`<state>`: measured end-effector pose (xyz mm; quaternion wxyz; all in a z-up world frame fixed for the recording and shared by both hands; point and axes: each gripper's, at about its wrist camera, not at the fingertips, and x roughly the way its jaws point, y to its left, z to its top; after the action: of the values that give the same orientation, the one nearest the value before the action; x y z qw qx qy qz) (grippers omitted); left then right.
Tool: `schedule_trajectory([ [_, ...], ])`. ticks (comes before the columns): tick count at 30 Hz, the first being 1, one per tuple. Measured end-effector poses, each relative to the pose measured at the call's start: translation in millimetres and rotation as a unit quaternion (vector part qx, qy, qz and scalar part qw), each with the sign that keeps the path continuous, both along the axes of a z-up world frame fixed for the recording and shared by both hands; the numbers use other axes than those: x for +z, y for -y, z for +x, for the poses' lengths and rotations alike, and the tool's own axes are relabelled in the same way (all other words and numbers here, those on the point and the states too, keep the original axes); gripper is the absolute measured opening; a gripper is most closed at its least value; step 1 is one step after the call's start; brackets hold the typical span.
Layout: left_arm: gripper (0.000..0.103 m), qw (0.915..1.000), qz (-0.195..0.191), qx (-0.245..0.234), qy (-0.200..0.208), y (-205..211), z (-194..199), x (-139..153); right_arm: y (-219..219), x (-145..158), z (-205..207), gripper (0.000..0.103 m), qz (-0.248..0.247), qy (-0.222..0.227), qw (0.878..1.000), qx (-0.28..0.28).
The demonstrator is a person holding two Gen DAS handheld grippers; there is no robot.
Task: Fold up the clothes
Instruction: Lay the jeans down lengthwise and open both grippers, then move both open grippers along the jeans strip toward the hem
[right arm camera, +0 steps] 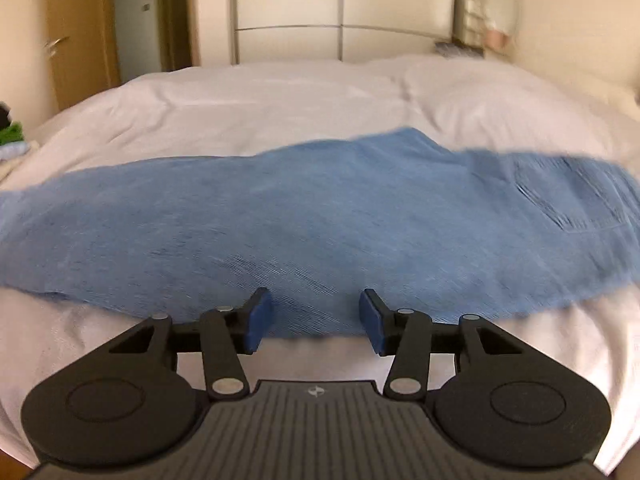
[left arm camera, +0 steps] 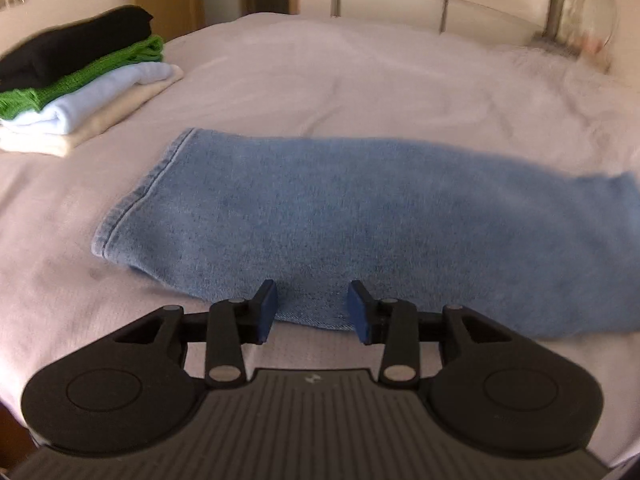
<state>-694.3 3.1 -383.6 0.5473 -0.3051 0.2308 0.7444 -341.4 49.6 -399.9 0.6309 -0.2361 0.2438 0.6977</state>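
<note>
A pair of light blue jeans (left arm camera: pixel 340 216) lies folded lengthwise across the white bed, its hemmed leg end at the left in the left wrist view. In the right wrist view the jeans (right arm camera: pixel 320 220) stretch from edge to edge, with a back pocket (right arm camera: pixel 568 196) at the right. My left gripper (left arm camera: pixel 312 308) hovers over the near edge of the leg, open, with nothing pinched between its blue pads. My right gripper (right arm camera: pixel 316 318) is open too, just above the near edge of the denim, holding nothing.
A stack of folded clothes (left arm camera: pixel 76 84), black on green on pale blue on cream, sits at the far left of the bed (left arm camera: pixel 360 80). A pillow (right arm camera: pixel 500 100) lies at the far right. Behind the bed stand a wardrobe (right arm camera: pixel 340 12) and a wooden door (right arm camera: pixel 76 40).
</note>
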Motion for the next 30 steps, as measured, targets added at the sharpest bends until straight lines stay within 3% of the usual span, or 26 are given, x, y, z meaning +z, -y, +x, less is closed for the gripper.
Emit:
schedule_trajectory([
  [2, 0.047, 0.9999, -0.003, -0.003, -0.011, 4, 17, 5, 11, 9, 17, 0.058, -0.009, -0.024, 0.999, -0.025],
  [5, 0.050, 0.9997, -0.008, -0.016, -0.018, 13, 40, 14, 29, 22, 34, 0.075, -0.008, -0.057, 0.997, -0.052],
  [8, 0.061, 0.9991, -0.018, -0.028, -0.027, 24, 65, 24, 43, 31, 41, 0.084, -0.016, -0.079, 0.995, -0.065],
  [9, 0.065, 0.9990, -0.020, -0.031, -0.027, 26, 69, 25, 45, 33, 42, 0.087, -0.024, -0.077, 0.994, -0.067],
  [12, 0.065, 0.9985, -0.022, -0.044, -0.024, 37, 80, 30, 53, 42, 37, 0.093, -0.033, -0.059, 0.995, -0.071],
  [13, 0.065, 0.9983, -0.024, -0.048, -0.025, 41, 84, 32, 58, 47, 35, 0.100, -0.032, -0.053, 0.995, -0.075],
  [20, 0.080, 0.9977, -0.004, -0.059, -0.031, 69, 100, 55, 82, 74, 17, 0.103, -0.023, -0.011, 0.995, -0.099],
  [23, 0.081, 0.9973, 0.005, -0.064, -0.036, 78, 105, 63, 91, 81, 9, 0.103, -0.014, 0.004, 0.995, -0.100],
  [30, 0.084, 0.9954, 0.012, -0.082, -0.048, 83, 125, 74, 101, 89, 18, 0.103, -0.005, -0.010, 0.995, -0.099],
])
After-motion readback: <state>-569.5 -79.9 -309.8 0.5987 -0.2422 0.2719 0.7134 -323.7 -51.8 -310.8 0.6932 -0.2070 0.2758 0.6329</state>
